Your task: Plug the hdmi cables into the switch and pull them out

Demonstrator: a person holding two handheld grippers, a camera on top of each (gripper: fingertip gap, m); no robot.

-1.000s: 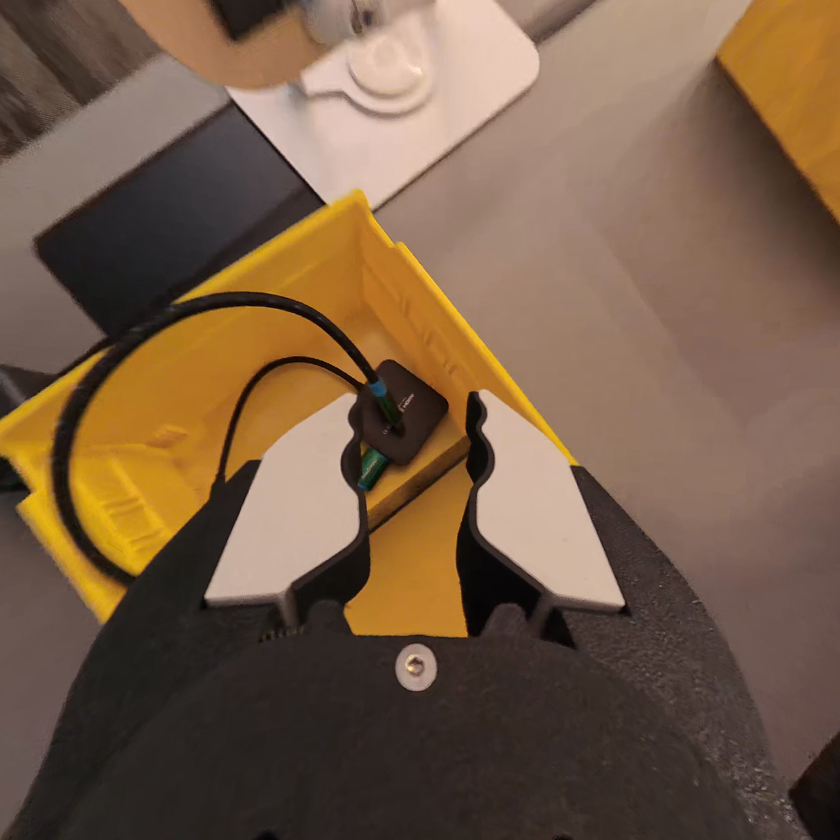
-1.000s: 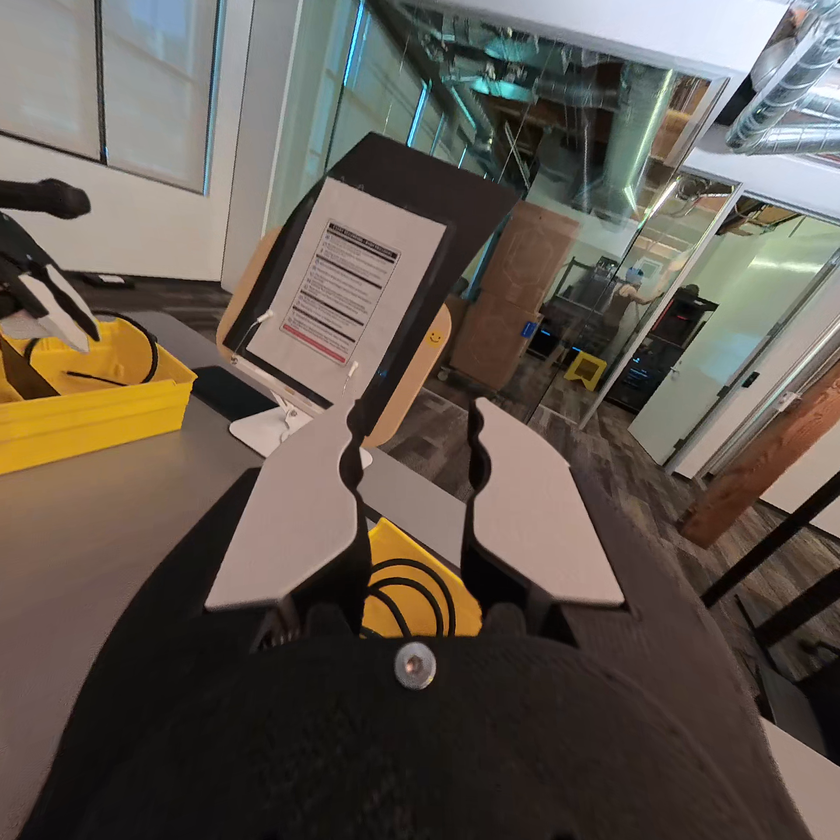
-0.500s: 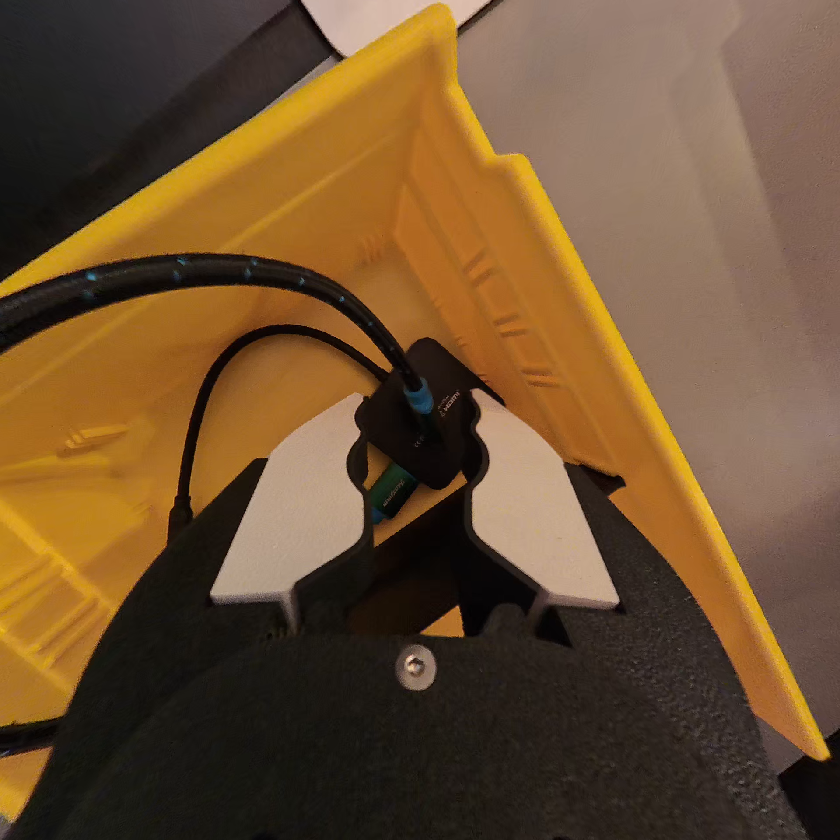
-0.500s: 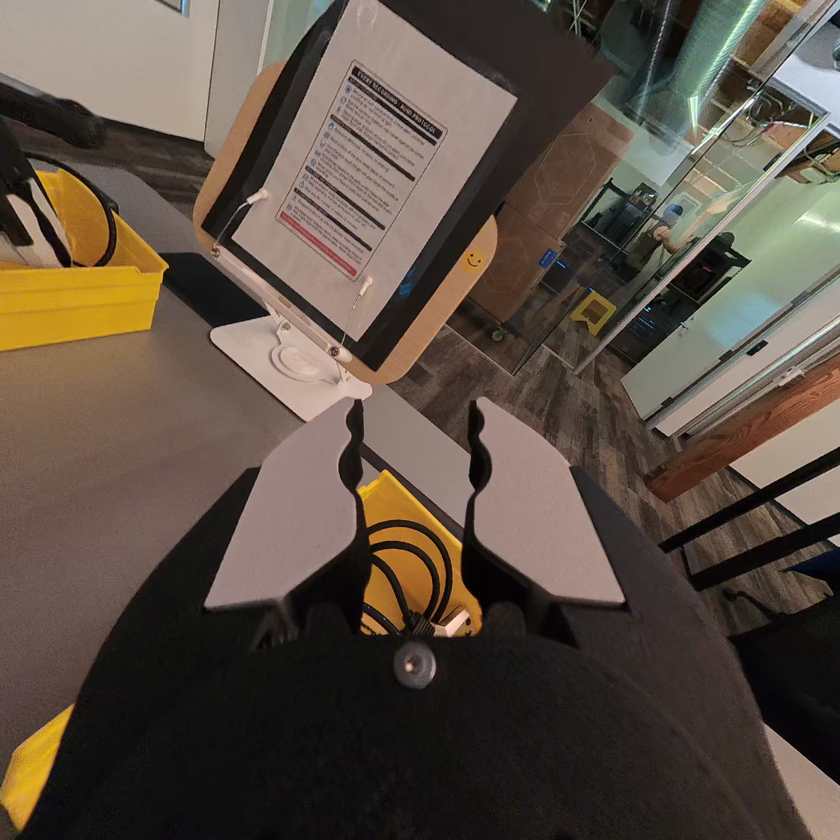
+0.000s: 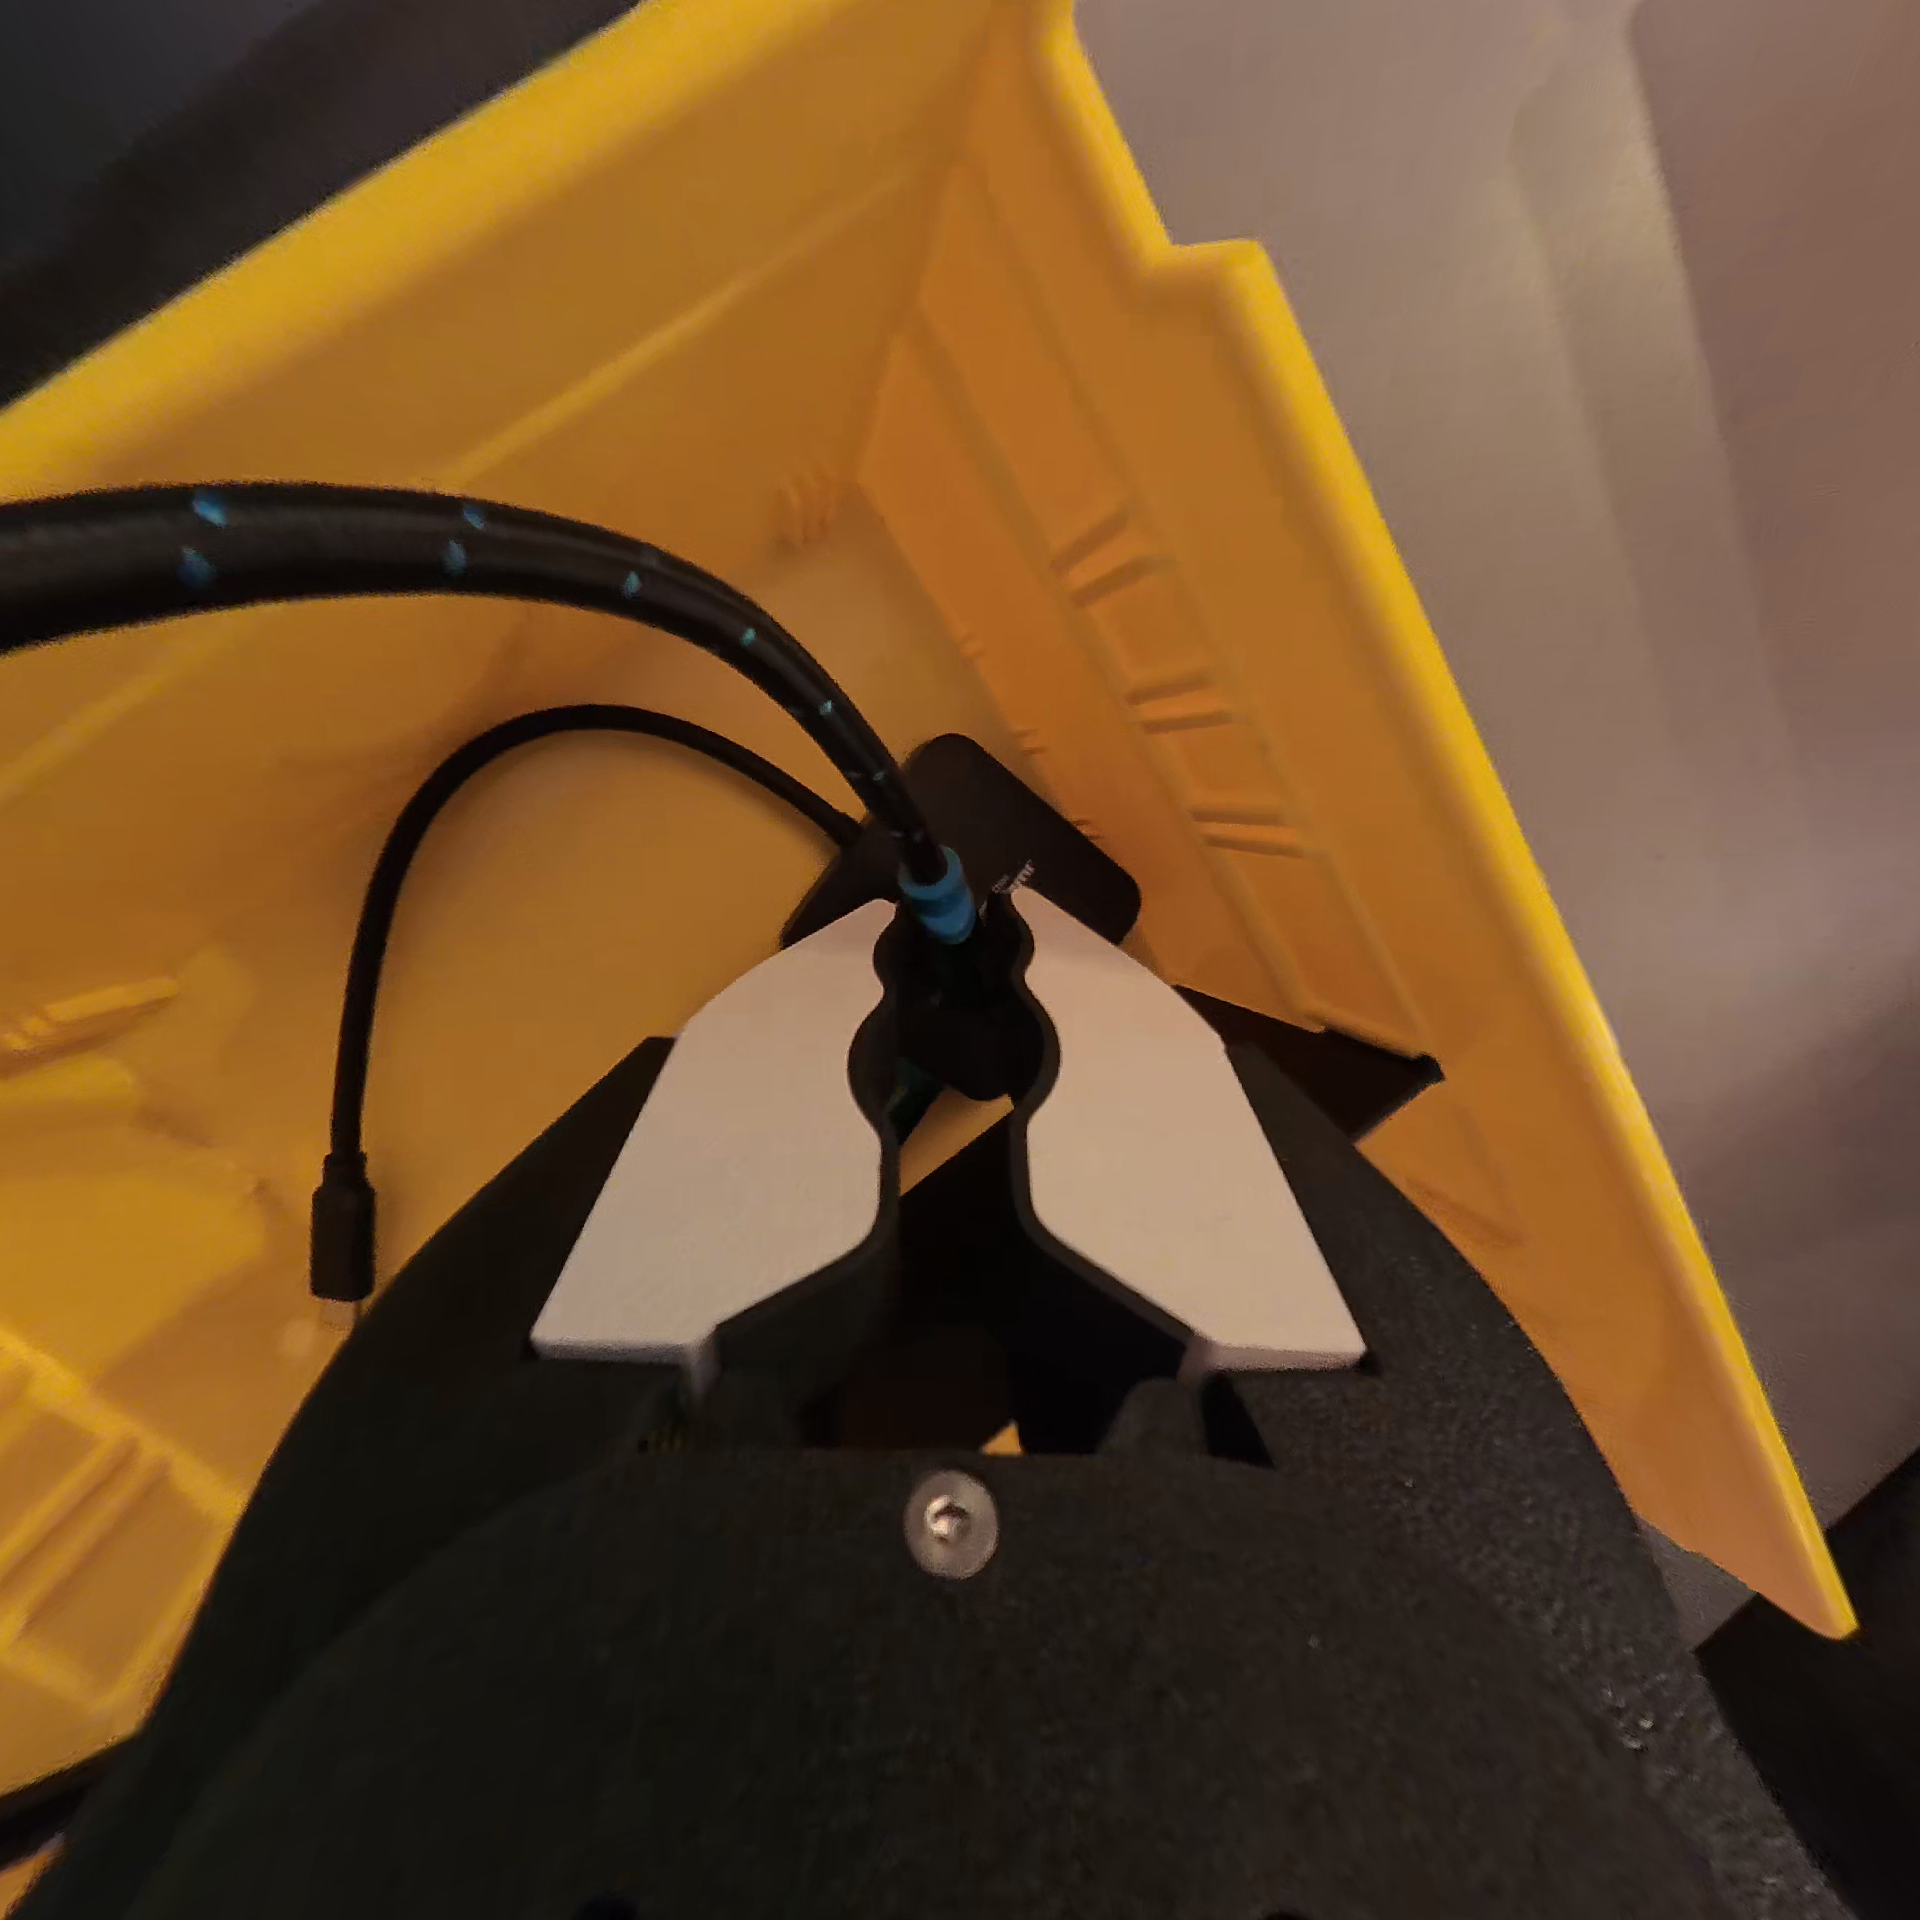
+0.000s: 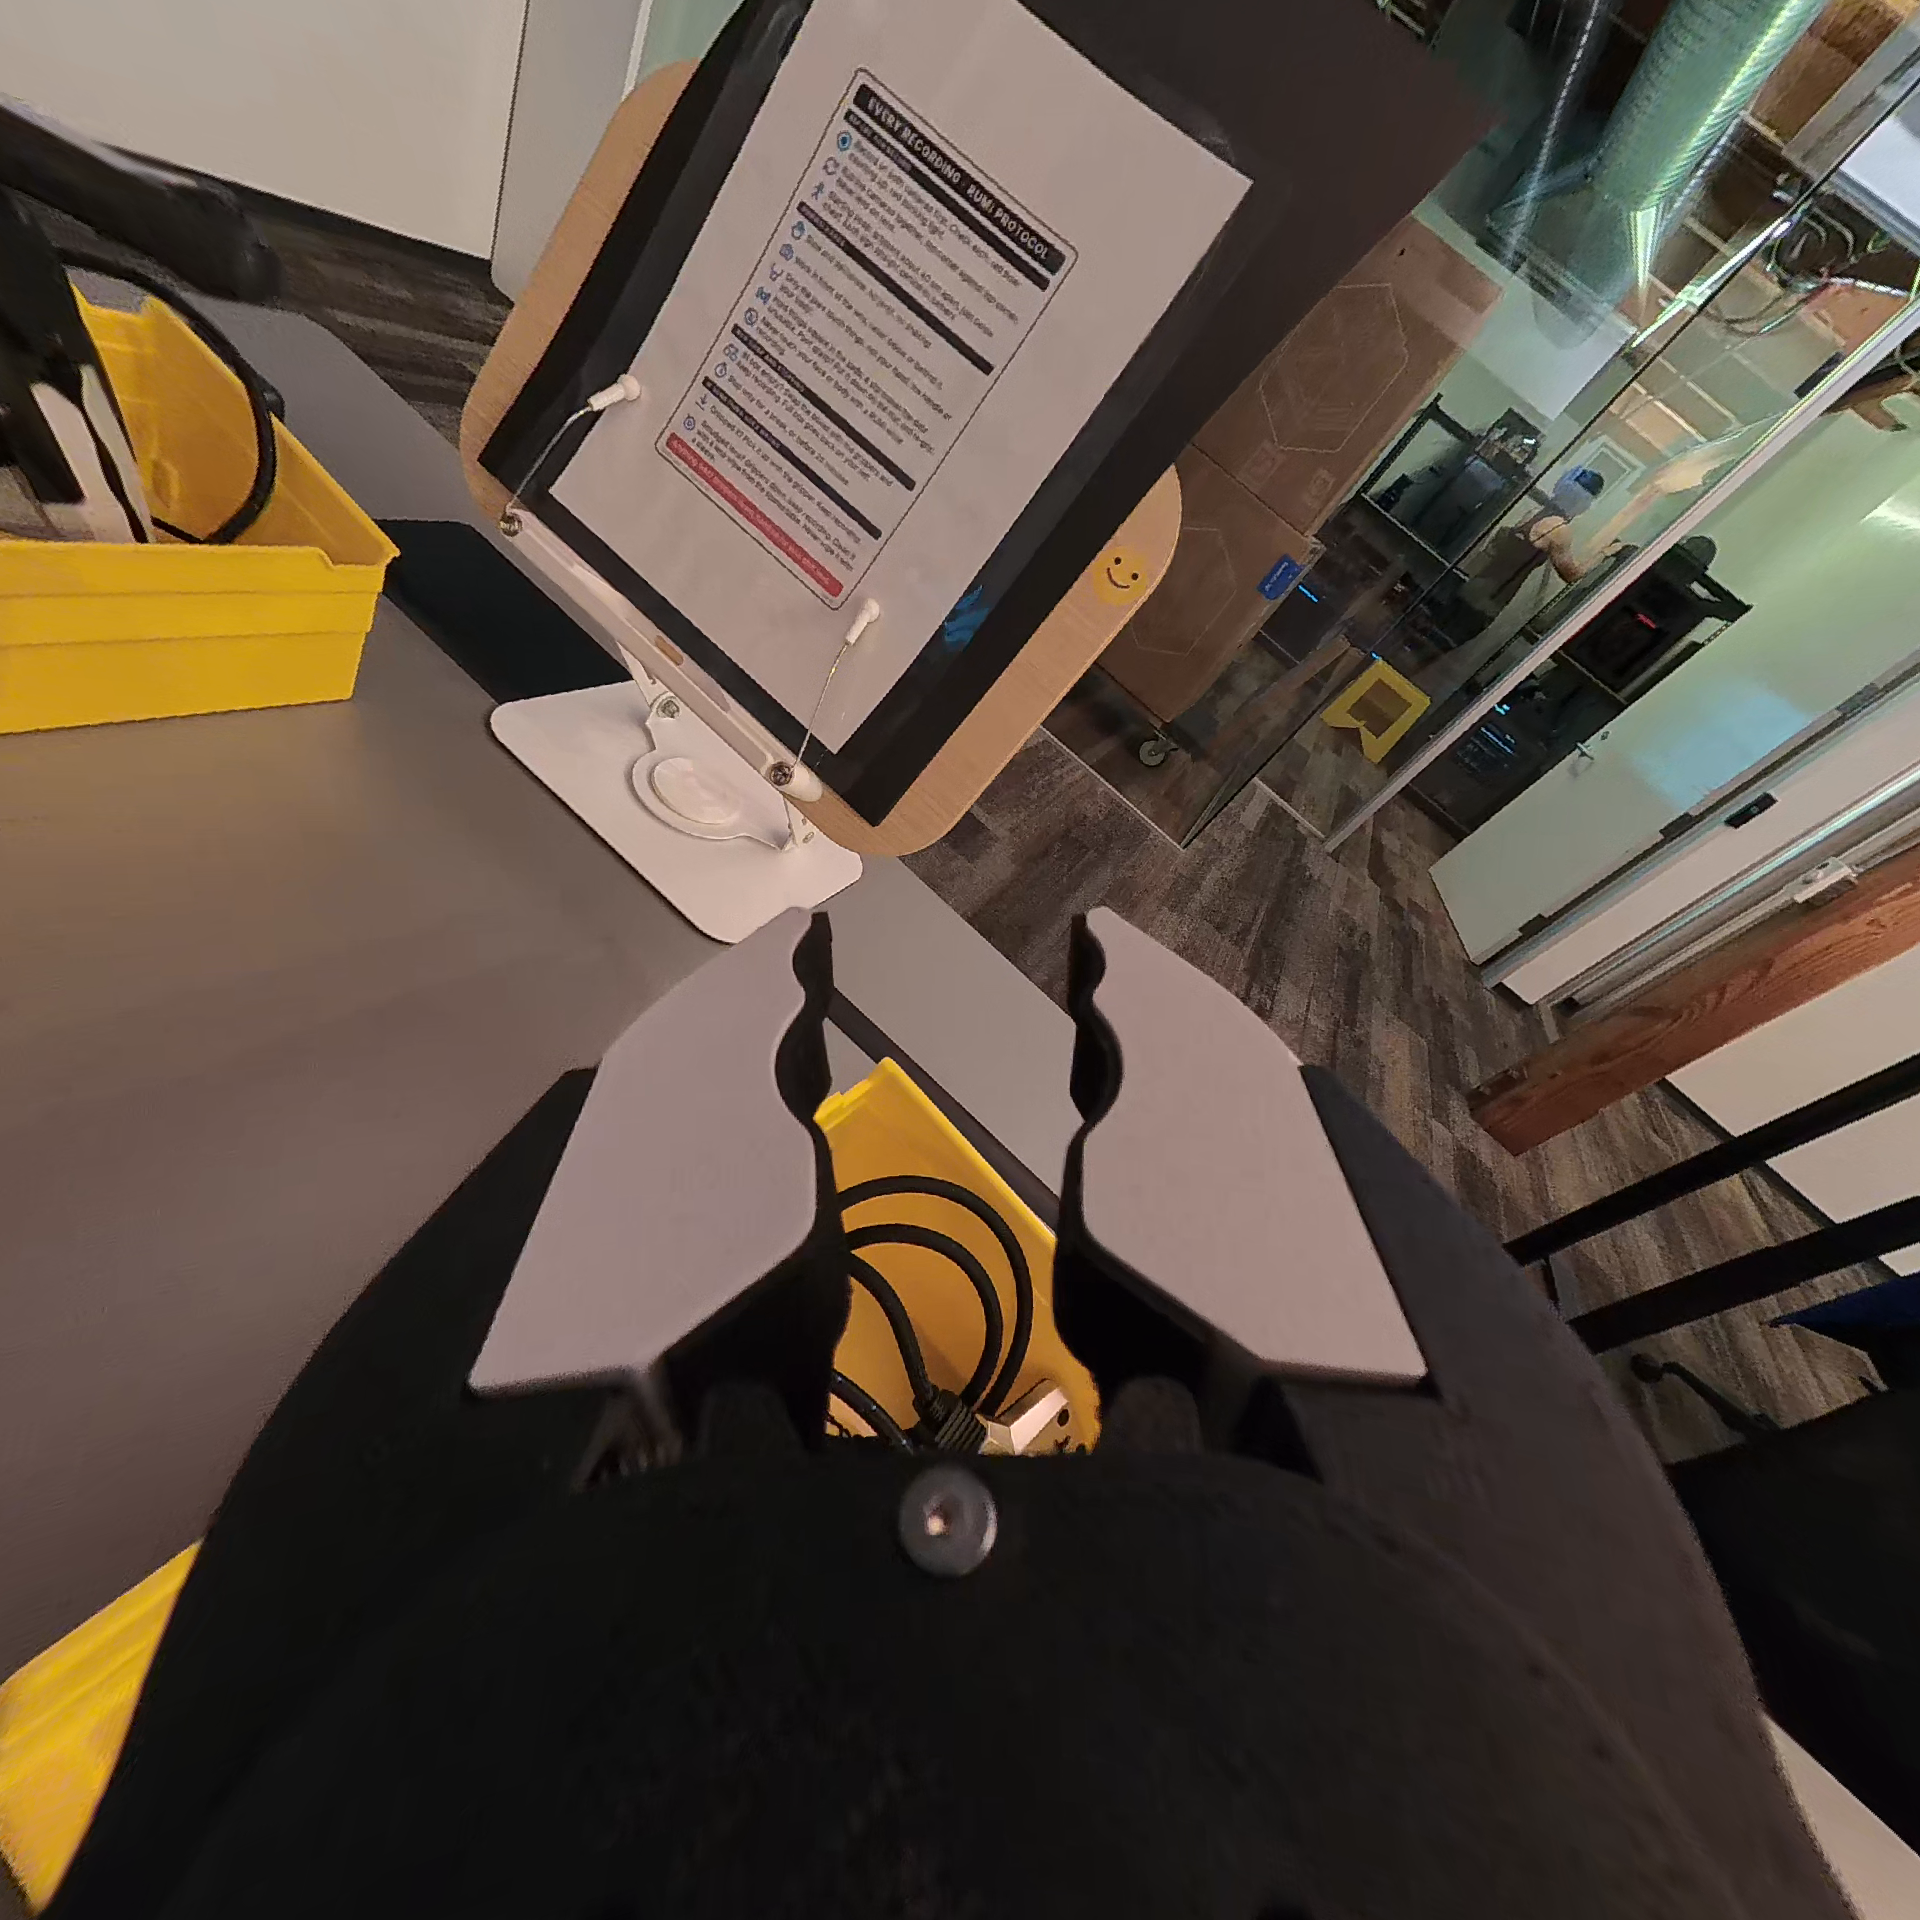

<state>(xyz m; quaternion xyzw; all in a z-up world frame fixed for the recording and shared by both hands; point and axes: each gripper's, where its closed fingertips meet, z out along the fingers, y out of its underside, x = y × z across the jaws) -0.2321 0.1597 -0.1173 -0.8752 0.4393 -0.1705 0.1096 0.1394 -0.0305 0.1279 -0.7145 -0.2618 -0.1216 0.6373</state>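
In the left wrist view a small black HDMI switch (image 5: 1023, 831) lies in the corner of a yellow bin (image 5: 623, 364). A thick braided black cable (image 5: 520, 540) with a blue collar ends in a plug lying over the switch. My left gripper (image 5: 954, 940) is down in the bin, its jaws closed in on that plug. A thin black pigtail cable (image 5: 416, 831) with a small connector (image 5: 338, 1236) curves off the switch. My right gripper (image 6: 948, 935) is open and empty above a second yellow bin (image 6: 894, 1112) that holds coiled black cables (image 6: 935, 1247).
A sign board on a white stand (image 6: 675, 810) stands at the back of the grey table (image 6: 260, 987). The first yellow bin (image 6: 187, 623) with the left gripper (image 6: 73, 436) in it shows at the far left of the right wrist view. The table's edge and the floor lie to the right.
My left gripper has gone down into the bin and its jaws have closed from wide open onto the plug at the switch. My right gripper has tilted down toward the table and stays open.
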